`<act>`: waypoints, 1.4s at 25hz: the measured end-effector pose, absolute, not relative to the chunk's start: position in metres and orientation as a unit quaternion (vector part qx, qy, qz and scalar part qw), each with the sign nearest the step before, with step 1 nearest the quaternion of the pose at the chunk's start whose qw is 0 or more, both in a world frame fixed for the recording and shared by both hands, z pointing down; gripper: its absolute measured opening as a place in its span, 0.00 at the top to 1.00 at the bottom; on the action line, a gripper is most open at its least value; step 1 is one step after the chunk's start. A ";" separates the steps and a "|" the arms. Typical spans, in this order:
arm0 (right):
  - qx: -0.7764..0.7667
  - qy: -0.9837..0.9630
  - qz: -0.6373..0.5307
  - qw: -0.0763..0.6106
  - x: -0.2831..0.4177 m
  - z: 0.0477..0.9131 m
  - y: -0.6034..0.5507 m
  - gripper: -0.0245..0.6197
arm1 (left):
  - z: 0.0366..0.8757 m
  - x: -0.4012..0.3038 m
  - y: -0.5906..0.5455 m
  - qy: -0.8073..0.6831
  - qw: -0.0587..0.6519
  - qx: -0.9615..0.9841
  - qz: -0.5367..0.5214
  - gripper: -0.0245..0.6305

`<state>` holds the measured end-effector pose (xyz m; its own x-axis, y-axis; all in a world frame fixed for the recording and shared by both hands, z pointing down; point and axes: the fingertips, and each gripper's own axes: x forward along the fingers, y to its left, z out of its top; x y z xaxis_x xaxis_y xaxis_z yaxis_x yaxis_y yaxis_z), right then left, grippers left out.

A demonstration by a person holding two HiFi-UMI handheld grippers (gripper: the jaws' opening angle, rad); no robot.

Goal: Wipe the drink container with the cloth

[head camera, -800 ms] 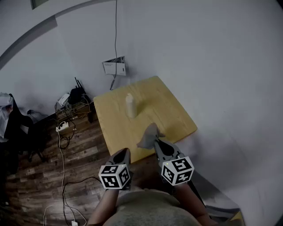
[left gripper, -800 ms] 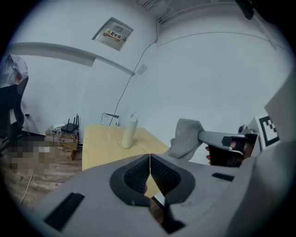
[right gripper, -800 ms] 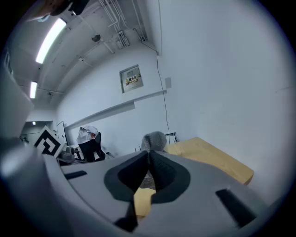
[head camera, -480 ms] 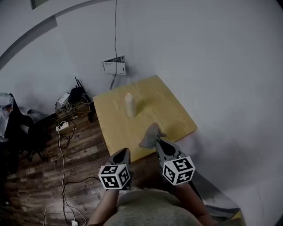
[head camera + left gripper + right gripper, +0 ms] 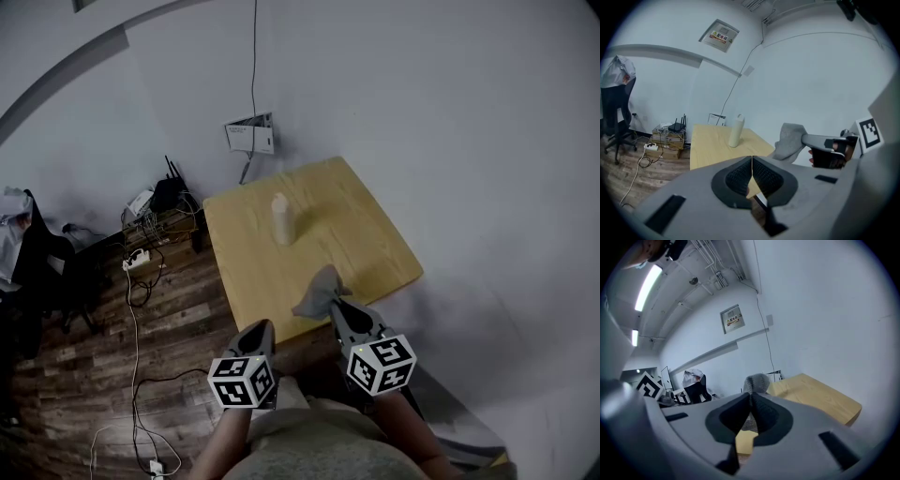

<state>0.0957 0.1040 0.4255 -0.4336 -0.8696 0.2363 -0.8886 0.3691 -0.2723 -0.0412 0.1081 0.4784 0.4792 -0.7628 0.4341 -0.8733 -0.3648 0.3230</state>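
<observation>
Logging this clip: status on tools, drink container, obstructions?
Left tool shut, empty. Right tool shut on cloth. Drink container upright on table, untouched. Nothing between.

Counted:
- 1 table
- 1 drink container, toward the table's 11 o'clock
- 1 cloth
- 2 grippers: left gripper, right gripper
- 1 router
- 1 power strip
- 1 office chair, at 9 o'clock
- 1 wall notice

Only the white bottle stands on the wooden table, bare tabletop all round it, the wall just beyond its far edge and the grey cloth hanging above its near edge.
</observation>
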 end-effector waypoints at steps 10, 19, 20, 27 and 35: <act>0.518 -0.833 0.190 0.030 0.082 0.441 0.082 0.95 | 0.496 -0.051 0.089 -0.503 0.270 0.813 0.113 0.96; 0.519 -0.832 0.191 0.046 0.080 0.437 0.022 0.95 | 0.491 -0.057 0.022 -0.504 0.275 0.813 0.098 0.96; 0.520 -0.831 0.190 0.048 0.080 0.435 0.016 0.95 | 0.490 -0.057 0.015 -0.503 0.275 0.813 0.097 0.96; 0.536 -0.822 0.186 0.053 0.084 0.424 -0.019 0.95 | 0.483 -0.058 -0.026 -0.496 0.276 0.817 0.099 0.96; 0.566 -0.801 0.187 0.058 0.093 0.422 -0.049 0.95 | 0.484 -0.062 -0.061 -0.484 0.280 0.823 0.100 0.96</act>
<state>0.0925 -0.0494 0.4216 -0.3526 -0.8845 0.3054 -0.9282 0.2892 -0.2342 -0.0623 -0.0607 0.4835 0.5117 -0.7400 0.4366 -0.8526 -0.3747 0.3643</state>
